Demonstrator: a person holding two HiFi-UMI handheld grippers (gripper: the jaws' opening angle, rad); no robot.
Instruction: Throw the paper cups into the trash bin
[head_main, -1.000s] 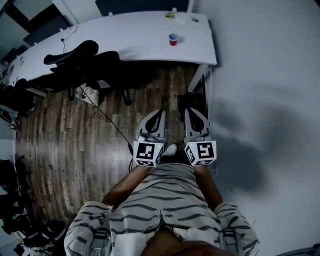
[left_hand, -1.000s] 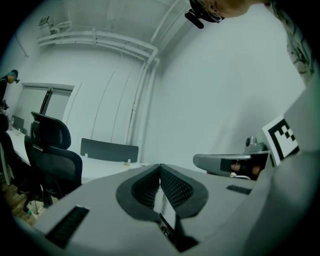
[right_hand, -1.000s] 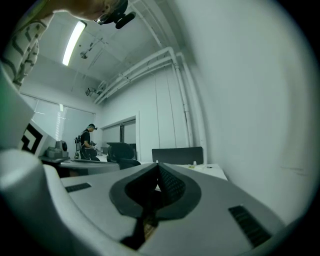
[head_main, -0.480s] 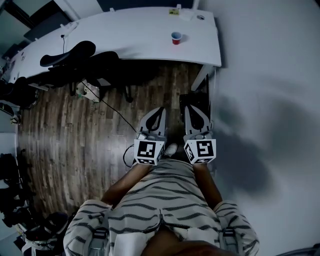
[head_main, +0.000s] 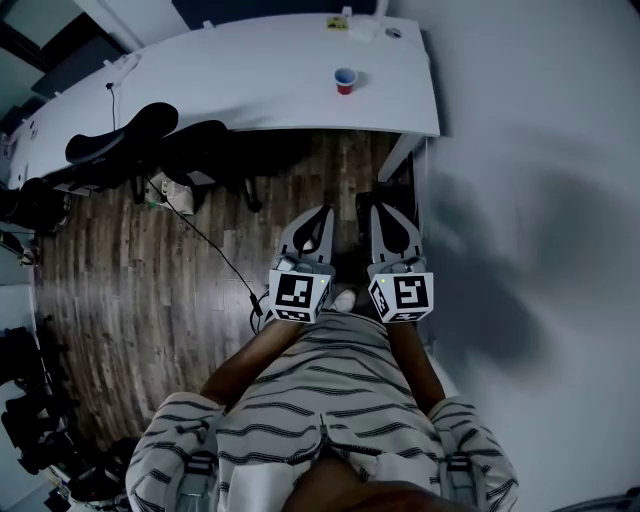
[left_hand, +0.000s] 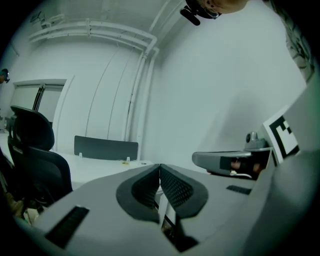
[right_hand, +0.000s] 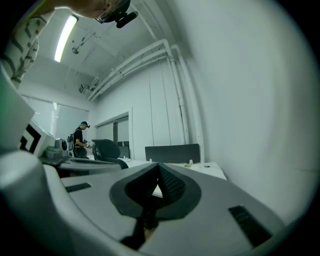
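Both grippers are shut tight with nothing in them. Looking down from the head view, I see the left gripper and the right gripper side by side in front of the person's striped shirt, both pointing toward the table. In the left gripper view the two dark pads touch each other along their tips, and it is the same in the right gripper view. Each gripper has a cube with black and white squares at its back end, one on the left and one on the right. The paper cup is red and stands upright on the long white table, near the end of the table by the wall, well apart from both grippers. Some small things lie at the far edge of the table, but they are too tiny for me to tell what they are. A dark boxy thing sits on the floor by the table leg, partly behind the right gripper, and I cannot tell if it is the bin. Black chairs are pushed up to the table on the left. A thin black cord runs over the wood floor. A plain gray wall fills the right side. Far off in the right gripper view, another person stands by a chair.
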